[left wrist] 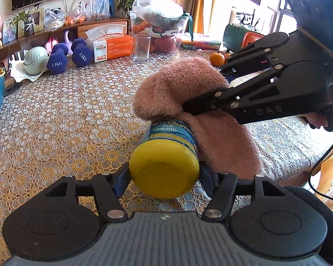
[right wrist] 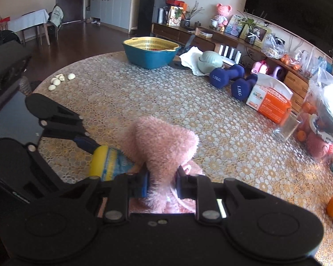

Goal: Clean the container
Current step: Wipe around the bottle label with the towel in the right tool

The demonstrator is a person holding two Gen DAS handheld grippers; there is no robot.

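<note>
Bottle held on its side above the desk, pink cloth pressed on it.
Cloth drapes over the bottle's far end; bottle lies horizontal, yellow cap toward the left gripper, whose fingers are closed on the cap at both sides. Right gripper, beside the bottle, has its fingers pinched tight on a fold of the cloth. Beyond the bottle: dumbbells, tissue box, glass.

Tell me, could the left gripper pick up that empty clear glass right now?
Probably not: the left gripper is shut on the yellow-lidded bottle, and the clear glass stands far across the table.
</note>
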